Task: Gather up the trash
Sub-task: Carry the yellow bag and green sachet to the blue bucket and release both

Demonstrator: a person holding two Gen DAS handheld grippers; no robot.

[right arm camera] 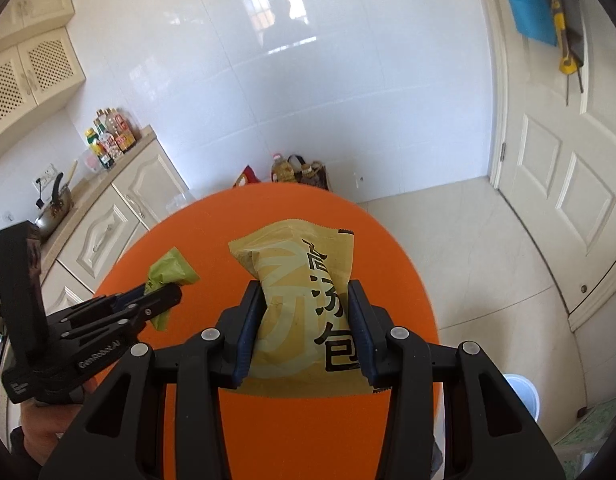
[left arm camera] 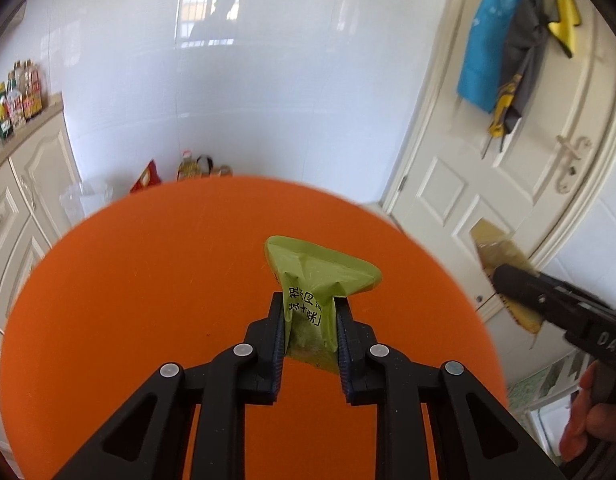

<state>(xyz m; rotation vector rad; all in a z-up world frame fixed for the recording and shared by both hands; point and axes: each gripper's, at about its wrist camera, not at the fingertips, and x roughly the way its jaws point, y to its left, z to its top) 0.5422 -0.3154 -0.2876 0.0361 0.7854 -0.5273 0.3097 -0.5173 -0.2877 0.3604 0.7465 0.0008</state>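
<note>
Green packet point(left arm camera: 308, 280) in left gripper point(left arm camera: 310, 312)

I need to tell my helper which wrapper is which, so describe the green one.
Find the round orange table. Above it, the left claw pinches a small crumpled lime-green plastic sachet, smaller and greener than the yellow printed paper packet in the right claw.

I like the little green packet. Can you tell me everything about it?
The green packet is a small crinkly sachet, plastic by its look, lime green with black printed characters. The left tongs pinch its middle, so it bulges above and below the pads. It is held over the round orange table; whether it touches the table cannot be told. In the right view it sits left of the yellow packet, apart from it.
</note>
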